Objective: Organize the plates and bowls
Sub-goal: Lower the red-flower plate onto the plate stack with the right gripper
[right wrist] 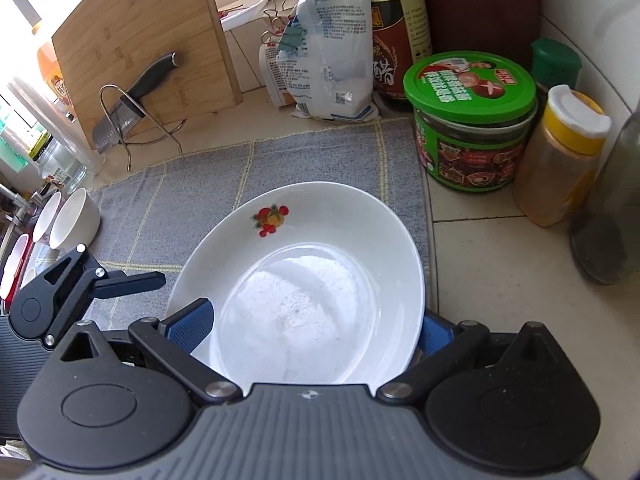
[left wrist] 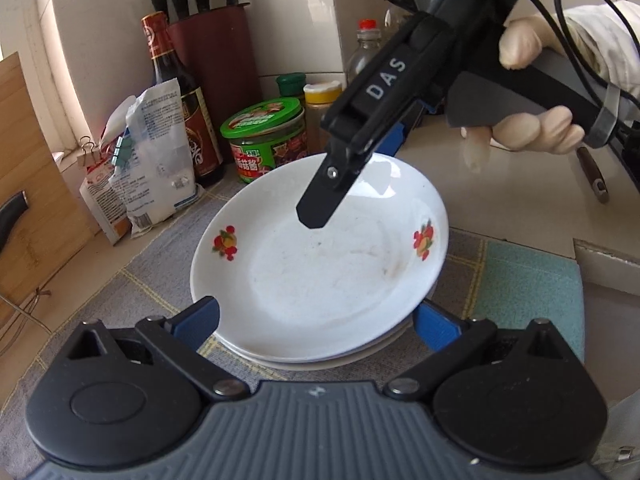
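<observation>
A white plate (left wrist: 320, 272) with fruit prints lies tilted on top of a stack of plates (left wrist: 360, 354) on a grey cloth (left wrist: 160, 276). My left gripper (left wrist: 318, 320) is open, its blue fingers (left wrist: 200, 316) on either side of the stack's near edge. My right gripper (left wrist: 340, 200), held by a gloved hand (left wrist: 536, 128), reaches in from the far right. One of its fingers is over the plate's inside and the other is under the far rim. In the right wrist view the plate (right wrist: 312, 280) fills the wide gap of the right gripper (right wrist: 312, 332). The left gripper (right wrist: 120, 284) is at the plate's left.
Behind the plates stand a green-lidded jar (left wrist: 264, 136), a dark sauce bottle (left wrist: 180, 96), a red knife block (left wrist: 216, 48), paper bags (left wrist: 148, 160) and a yellow-capped spice bottle (right wrist: 560, 160). A cutting board (right wrist: 140, 52) with a knife leans at the left. White bowls (right wrist: 76, 220) sit left; a teal cloth (left wrist: 528, 292) lies right.
</observation>
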Tool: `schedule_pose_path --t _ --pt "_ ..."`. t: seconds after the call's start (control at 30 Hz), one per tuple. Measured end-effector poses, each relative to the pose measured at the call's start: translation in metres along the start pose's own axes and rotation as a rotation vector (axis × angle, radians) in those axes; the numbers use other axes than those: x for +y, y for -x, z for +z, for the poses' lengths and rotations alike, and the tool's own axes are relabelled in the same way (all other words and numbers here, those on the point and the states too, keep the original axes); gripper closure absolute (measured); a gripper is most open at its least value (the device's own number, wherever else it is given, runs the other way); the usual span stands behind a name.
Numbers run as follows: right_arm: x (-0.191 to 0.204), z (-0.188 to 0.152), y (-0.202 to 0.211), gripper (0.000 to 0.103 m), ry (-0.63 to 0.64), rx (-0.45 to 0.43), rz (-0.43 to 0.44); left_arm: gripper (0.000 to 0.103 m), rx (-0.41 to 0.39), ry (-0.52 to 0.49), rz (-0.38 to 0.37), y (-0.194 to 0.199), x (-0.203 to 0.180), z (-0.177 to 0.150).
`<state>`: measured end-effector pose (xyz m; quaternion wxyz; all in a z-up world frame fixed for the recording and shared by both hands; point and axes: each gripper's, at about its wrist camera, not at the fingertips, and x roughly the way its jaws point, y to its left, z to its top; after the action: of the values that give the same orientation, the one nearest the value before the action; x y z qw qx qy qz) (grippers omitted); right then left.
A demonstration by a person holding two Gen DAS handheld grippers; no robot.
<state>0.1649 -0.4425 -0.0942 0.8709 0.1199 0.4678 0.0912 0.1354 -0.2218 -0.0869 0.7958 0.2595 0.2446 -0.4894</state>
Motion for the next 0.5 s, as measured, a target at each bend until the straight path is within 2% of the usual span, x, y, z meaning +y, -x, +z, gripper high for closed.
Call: schedule_pose_path --t 0.27,0.5 --pt "0.004 -0.001 0.000 0.000 0.014 0.010 -0.024 0.001 0.019 0.052 0.006 0.003 0.011 -0.006" --pt "0.015 0.001 -0.003 0.000 0.045 0.039 -0.093 0.001 0.012 0.068 0.002 0.002 0.011 -0.007"
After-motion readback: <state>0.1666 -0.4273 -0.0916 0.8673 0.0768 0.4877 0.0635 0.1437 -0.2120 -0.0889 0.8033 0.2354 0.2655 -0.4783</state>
